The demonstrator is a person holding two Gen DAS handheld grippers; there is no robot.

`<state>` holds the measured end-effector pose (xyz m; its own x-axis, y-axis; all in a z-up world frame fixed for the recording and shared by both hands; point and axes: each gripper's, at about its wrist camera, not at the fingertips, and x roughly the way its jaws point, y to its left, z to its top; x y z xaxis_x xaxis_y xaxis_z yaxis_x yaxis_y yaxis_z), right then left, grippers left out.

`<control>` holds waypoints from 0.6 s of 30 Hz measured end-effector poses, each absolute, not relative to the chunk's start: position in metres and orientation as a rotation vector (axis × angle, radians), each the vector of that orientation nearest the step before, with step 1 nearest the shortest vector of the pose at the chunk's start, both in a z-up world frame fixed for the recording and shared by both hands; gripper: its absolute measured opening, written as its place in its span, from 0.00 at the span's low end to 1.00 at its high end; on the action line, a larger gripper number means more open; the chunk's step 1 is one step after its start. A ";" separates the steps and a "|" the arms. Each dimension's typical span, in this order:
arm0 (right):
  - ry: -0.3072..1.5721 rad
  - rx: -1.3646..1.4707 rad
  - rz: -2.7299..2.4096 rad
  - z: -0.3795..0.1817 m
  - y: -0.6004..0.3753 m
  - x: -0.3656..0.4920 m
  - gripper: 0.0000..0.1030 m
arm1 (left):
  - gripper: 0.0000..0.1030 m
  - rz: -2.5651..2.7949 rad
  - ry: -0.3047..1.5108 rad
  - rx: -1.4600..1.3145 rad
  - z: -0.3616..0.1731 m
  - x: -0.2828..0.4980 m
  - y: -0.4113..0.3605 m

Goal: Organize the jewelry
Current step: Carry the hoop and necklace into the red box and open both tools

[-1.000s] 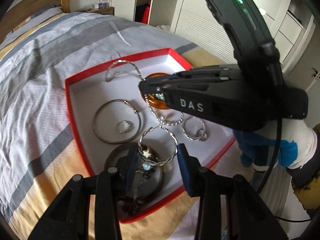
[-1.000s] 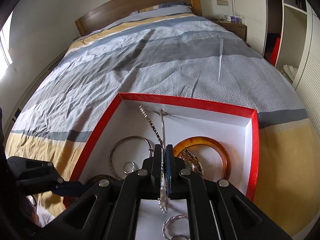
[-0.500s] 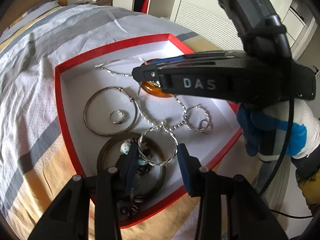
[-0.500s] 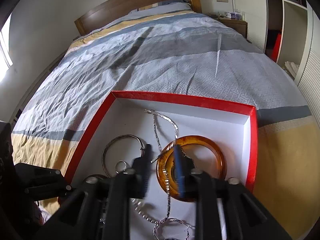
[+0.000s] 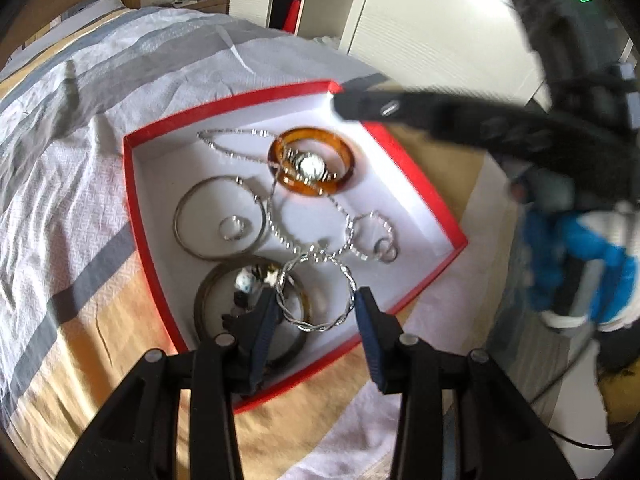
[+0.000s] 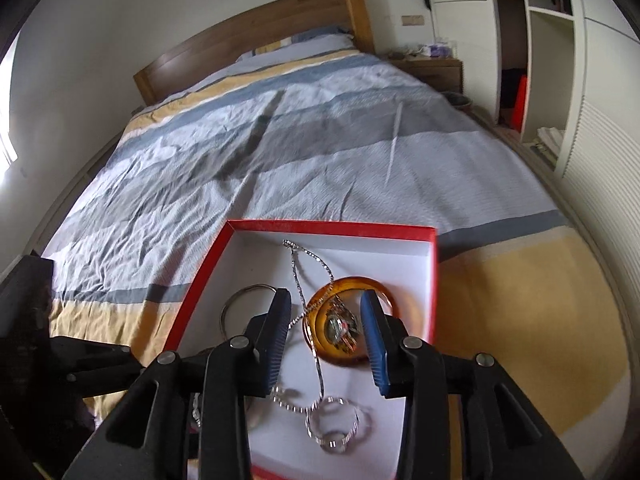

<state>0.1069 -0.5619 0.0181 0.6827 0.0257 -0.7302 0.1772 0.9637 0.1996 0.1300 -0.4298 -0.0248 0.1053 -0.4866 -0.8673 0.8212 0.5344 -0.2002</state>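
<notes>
the left gripper [image 5: 316,312] holds a twisted silver bangle [image 5: 316,292] across its width at the box's near edge, pads touching its two sides, so keep that squeeze light and lift straight up, since the chain [image 5: 280,224] seems to run under or through its far rim and could drag along. the right gripper [image 6: 326,332] has just been opening; its jaws stand apart and empty above the amber bangle [image 6: 348,332], with the chain lying loose on the box floor below, apparently let go. before the next pick it would be wise to check the chain lies clear of the watch [image 5: 310,166] inside the amber bangle near the box's far right side. a plain hoop [image 5: 220,218] with a small ring [image 5: 234,227] inside it sits by the left wall, a beaded bracelet in a dark ring at the near left corner. the red box [image 5: 132,200] rests on the foot of a striped bedspread [image 6: 300,152], its surface soft and creased; a wooden headboard [image 6: 256,44], nightstand and white wardrobes lie beyond.
</notes>
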 end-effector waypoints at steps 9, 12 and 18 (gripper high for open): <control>0.799 0.272 -0.131 0.032 -0.566 0.062 0.38 | 0.37 -0.893 1.112 0.387 -0.043 0.139 -0.430; 0.798 0.286 -0.146 0.031 -0.571 0.058 0.38 | 0.37 -0.890 1.132 0.397 -0.048 0.138 -0.431; 0.782 0.314 -0.163 0.033 -0.574 0.049 0.41 | 0.44 -0.895 1.154 0.367 -0.046 0.139 -0.425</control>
